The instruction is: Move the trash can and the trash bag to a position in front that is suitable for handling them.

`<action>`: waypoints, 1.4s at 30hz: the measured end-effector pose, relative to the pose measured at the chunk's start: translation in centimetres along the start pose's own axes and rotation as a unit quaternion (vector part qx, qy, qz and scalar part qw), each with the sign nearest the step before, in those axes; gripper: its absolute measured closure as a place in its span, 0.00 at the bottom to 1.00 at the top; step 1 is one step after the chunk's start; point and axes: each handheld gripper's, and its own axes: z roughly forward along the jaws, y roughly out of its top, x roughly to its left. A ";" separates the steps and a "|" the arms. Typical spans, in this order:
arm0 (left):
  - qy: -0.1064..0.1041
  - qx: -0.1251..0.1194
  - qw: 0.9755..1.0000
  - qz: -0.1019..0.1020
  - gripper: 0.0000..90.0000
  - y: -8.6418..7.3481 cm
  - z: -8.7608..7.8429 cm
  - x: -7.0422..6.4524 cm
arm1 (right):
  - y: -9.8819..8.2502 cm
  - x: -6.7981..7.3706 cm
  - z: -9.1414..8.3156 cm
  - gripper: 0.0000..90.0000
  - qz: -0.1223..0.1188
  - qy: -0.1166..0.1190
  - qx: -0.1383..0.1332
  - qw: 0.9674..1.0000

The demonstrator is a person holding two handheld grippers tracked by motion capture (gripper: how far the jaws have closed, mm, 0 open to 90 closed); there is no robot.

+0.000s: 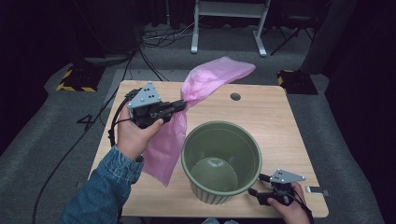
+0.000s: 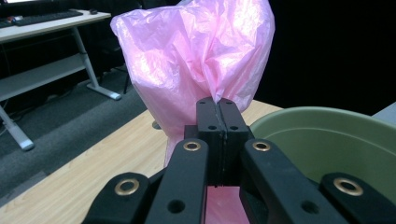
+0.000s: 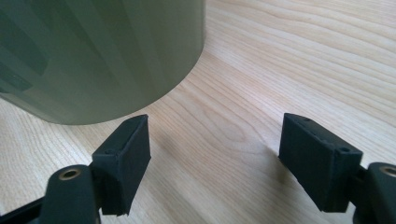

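Pale woodgrain table (image 1: 280, 116), crinkly pink plastic bag (image 1: 205, 81), ribbed green bin (image 1: 219, 158)

Left gripper (image 2: 218, 109) jaws pinched tight on pink plastic bag (image 2: 196, 56), green bin (image 2: 327, 135) rim at right, wooden table (image 2: 93, 172) beneath.

Lit from above: bright, even on the counter (image 1: 261, 112), dark all around. Soft shadows under the green bucket (image 1: 219, 158). Mild sheen on the pink bag (image 2: 196, 60). Slightly soft, nearest black links blurred.
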 end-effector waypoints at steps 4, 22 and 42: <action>-0.004 -0.004 1.000 0.005 1.00 1.2 0.2 -0.7 | 0.0 -0.2 -0.4 0.28 0.001 -0.004 -0.002 1.000; -0.037 -0.034 0.998 0.044 1.00 6.5 1.6 -3.7 | -0.2 -1.3 -1.3 0.28 0.008 -0.016 -0.011 1.000; -0.082 -0.059 0.993 0.060 1.00 9.0 5.9 -6.6 | -0.8 -1.8 -2.1 0.28 0.010 -0.024 -0.014 1.000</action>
